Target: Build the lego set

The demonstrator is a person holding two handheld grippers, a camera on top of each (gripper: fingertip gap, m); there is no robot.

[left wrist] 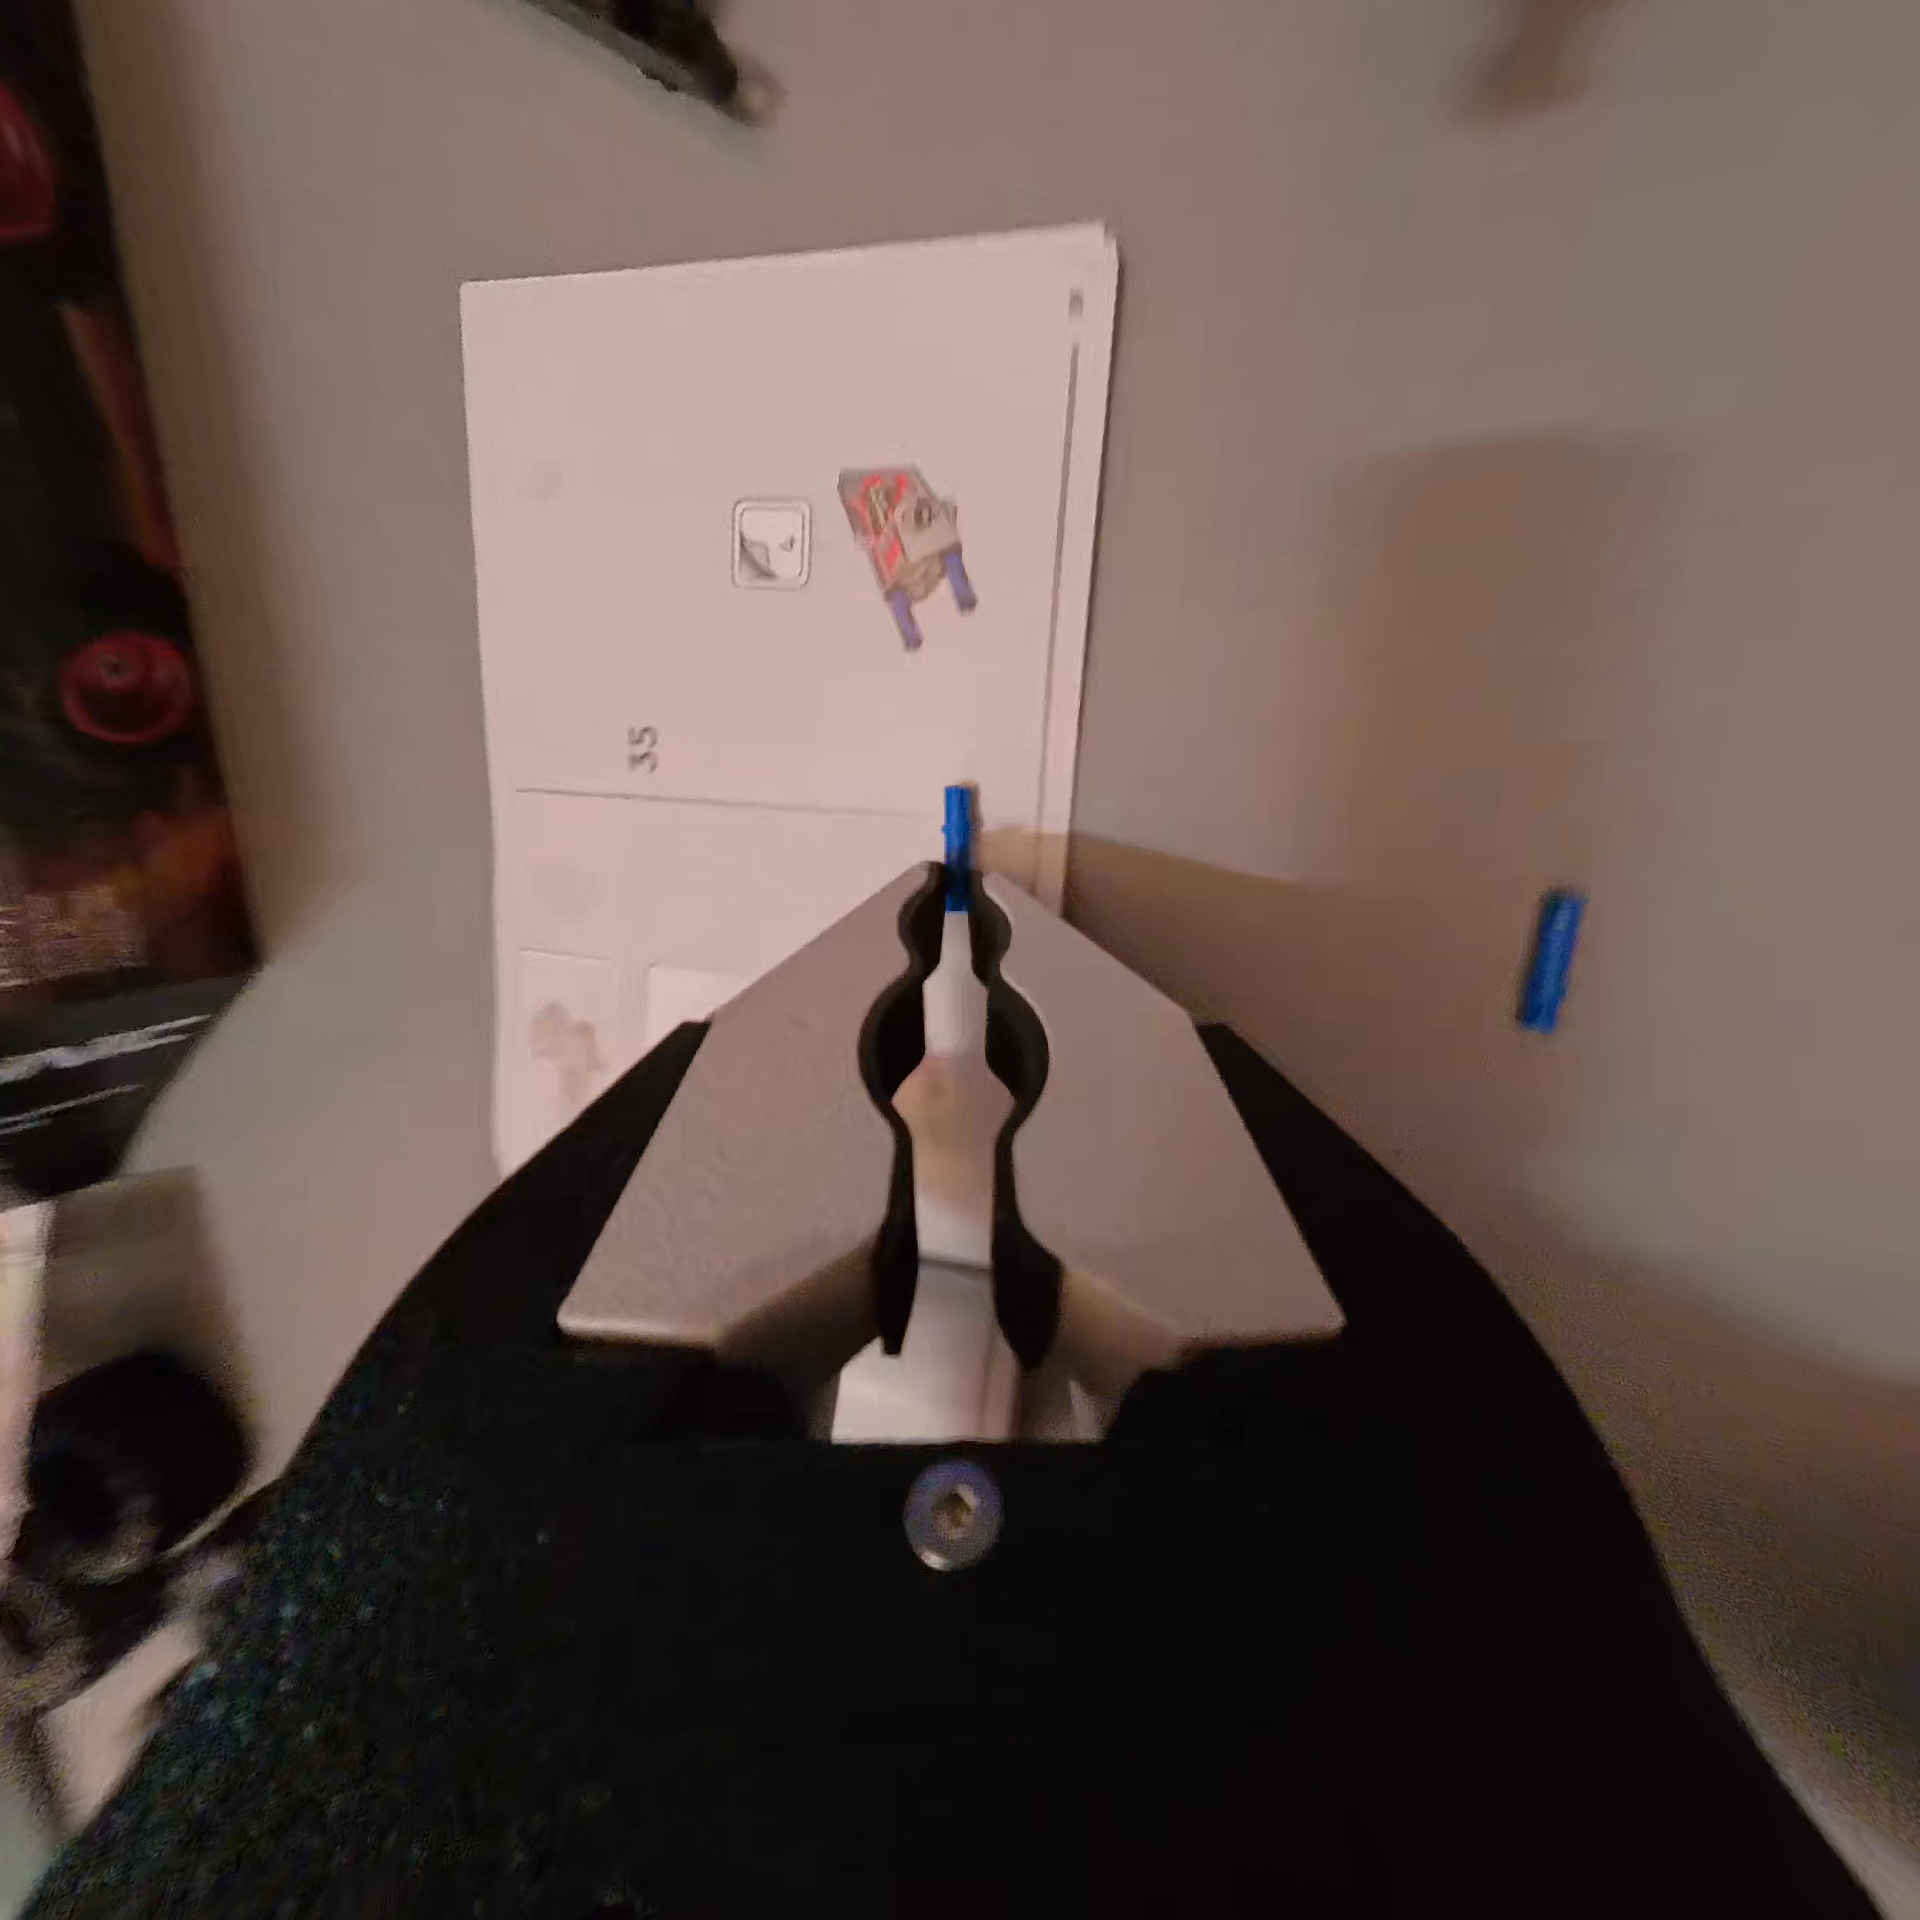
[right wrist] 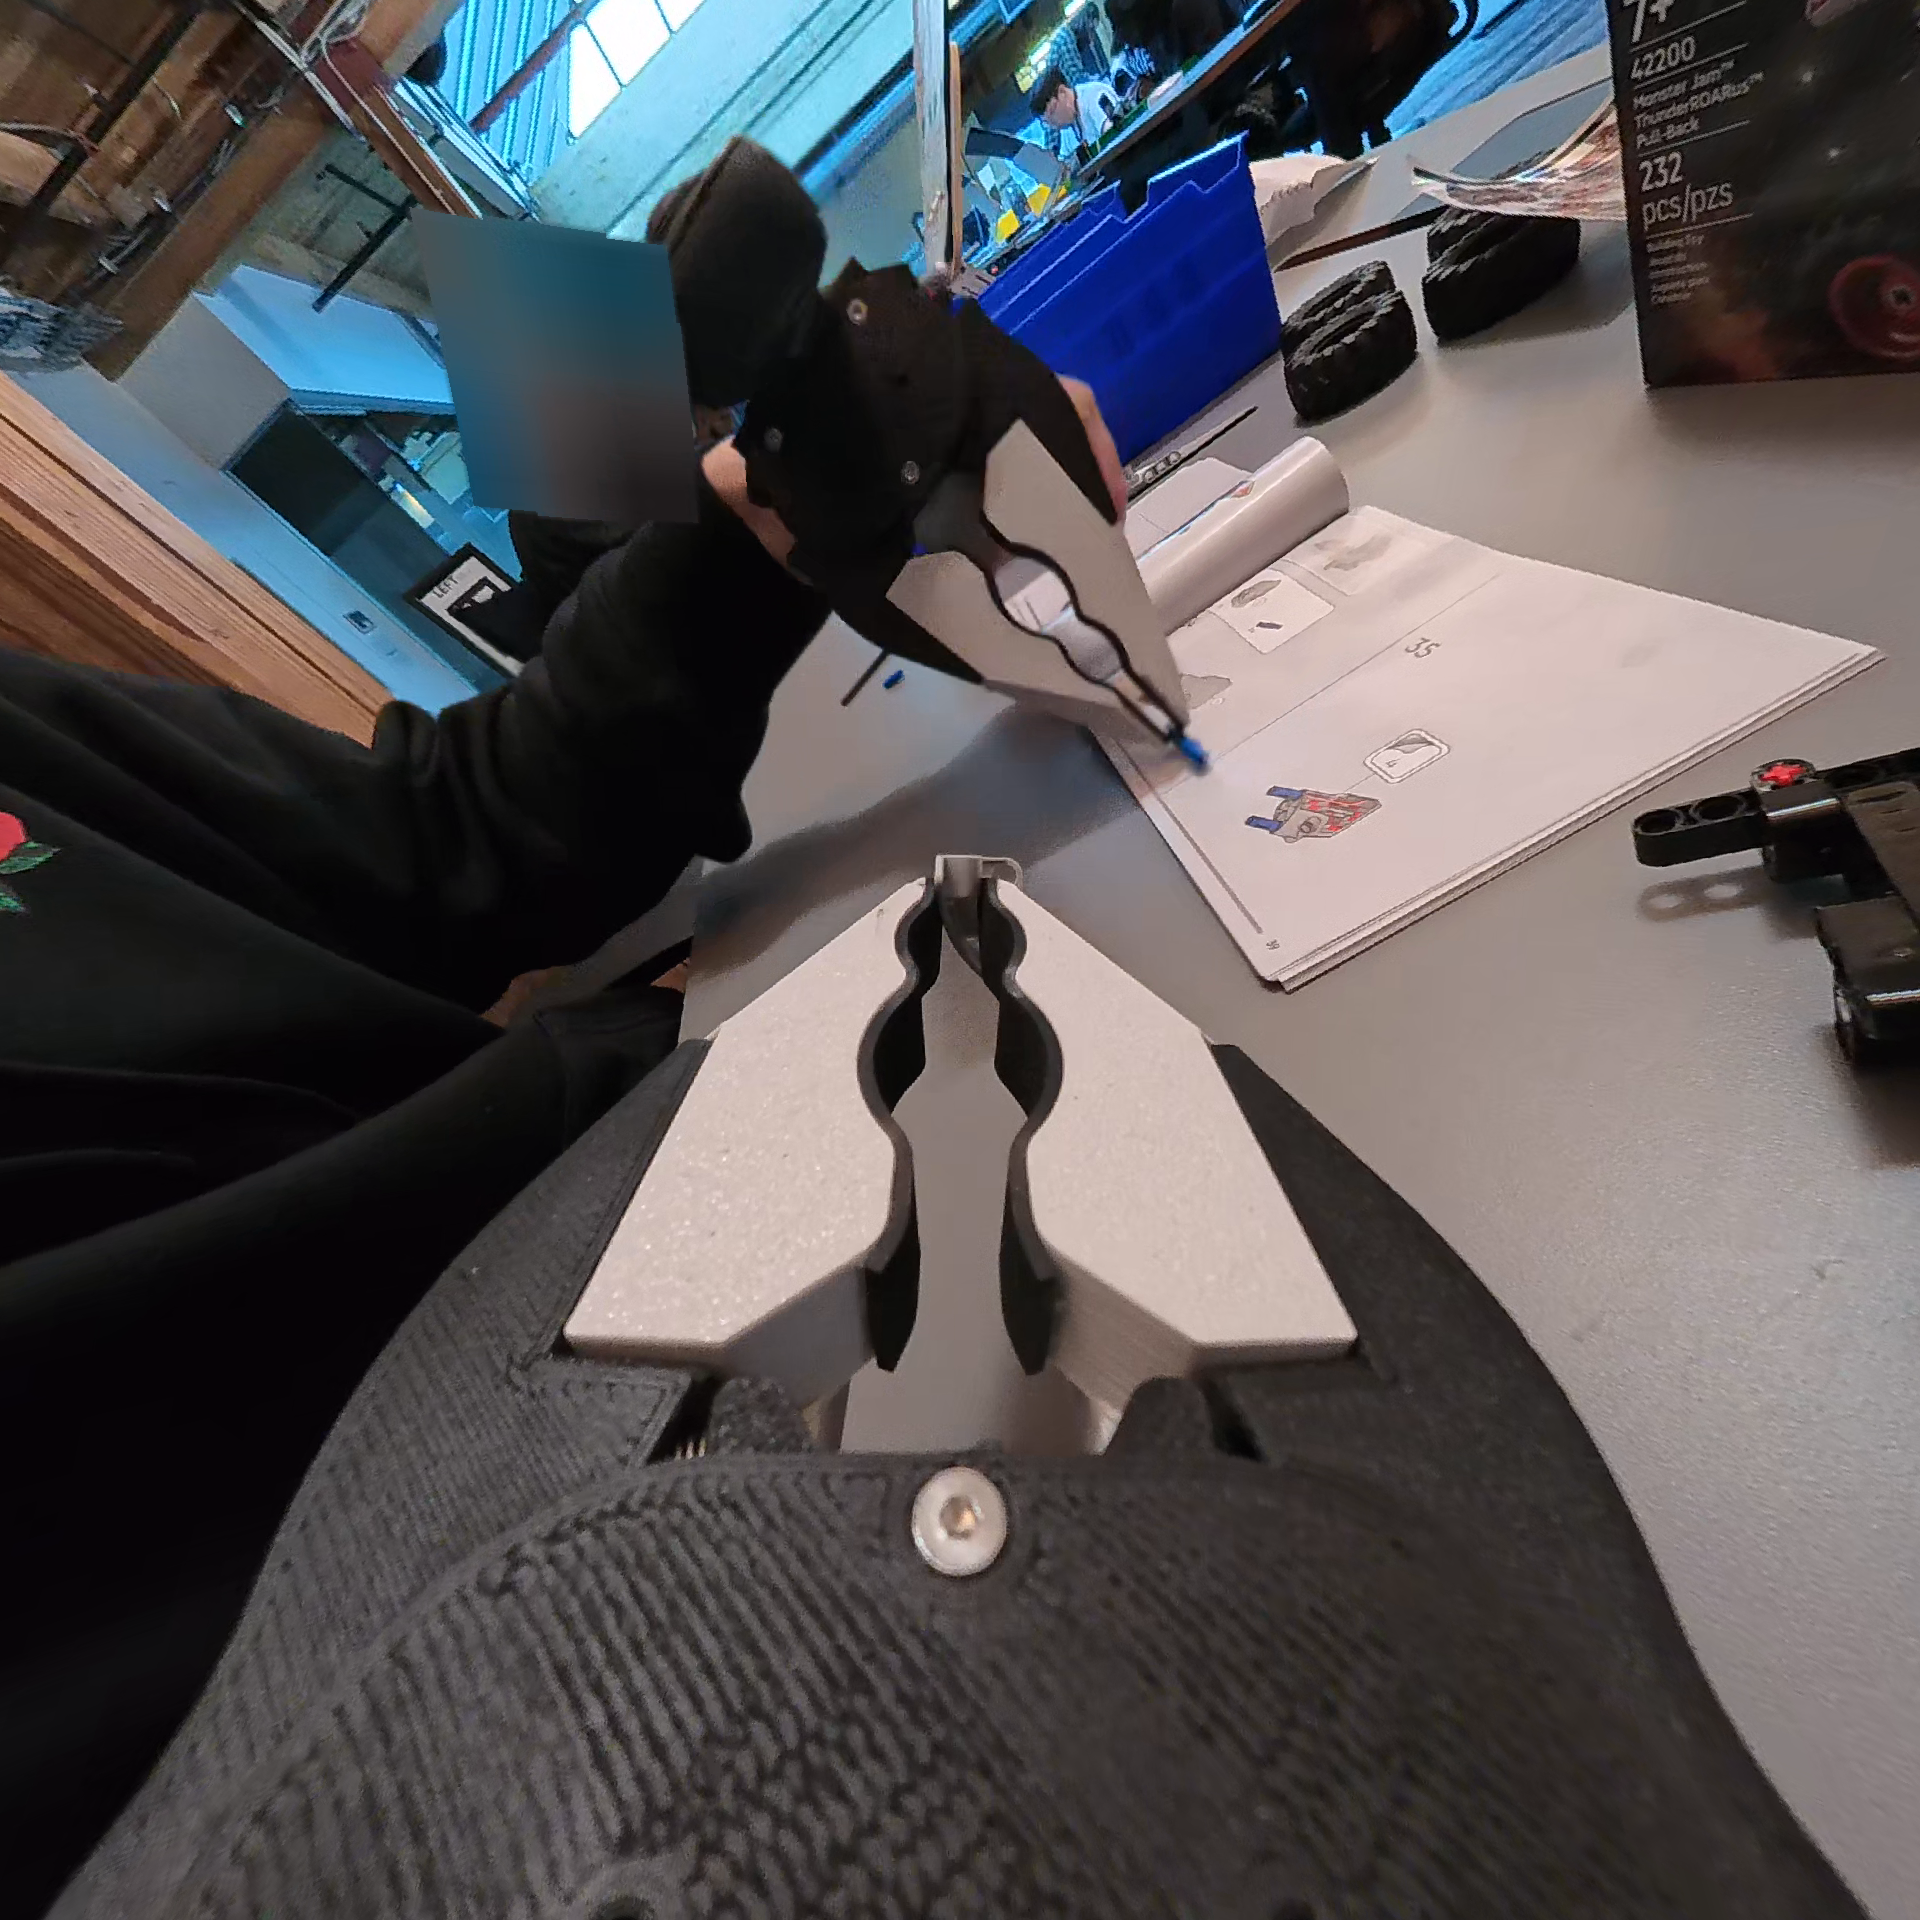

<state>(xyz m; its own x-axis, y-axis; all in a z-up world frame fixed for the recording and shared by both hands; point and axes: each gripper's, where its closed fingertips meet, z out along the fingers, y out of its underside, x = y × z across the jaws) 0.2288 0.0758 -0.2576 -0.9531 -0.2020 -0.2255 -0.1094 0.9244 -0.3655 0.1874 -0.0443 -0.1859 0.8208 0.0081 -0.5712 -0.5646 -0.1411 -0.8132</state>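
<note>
My left gripper [left wrist: 956, 881] is shut on a small blue pin [left wrist: 958, 821] that sticks out past its tips, above the open instruction booklet [left wrist: 779, 468]. The right wrist view shows this gripper [right wrist: 1174, 727] with the pin [right wrist: 1193, 750] held low over the booklet's [right wrist: 1538, 707] near page. My right gripper [right wrist: 966, 902] is shut on a small light grey piece [right wrist: 971, 871] at its tips, above the grey table. A black partly built assembly [right wrist: 1829, 873] with a red part lies on the table to the right.
A loose blue piece [left wrist: 1550, 961] lies on the table right of the booklet. Two black tyres [right wrist: 1345, 338] and the dark set box [right wrist: 1766, 187] stand at the far right. A blue bin [right wrist: 1143, 281] sits behind. A person's black sleeve [right wrist: 520, 779] fills the left.
</note>
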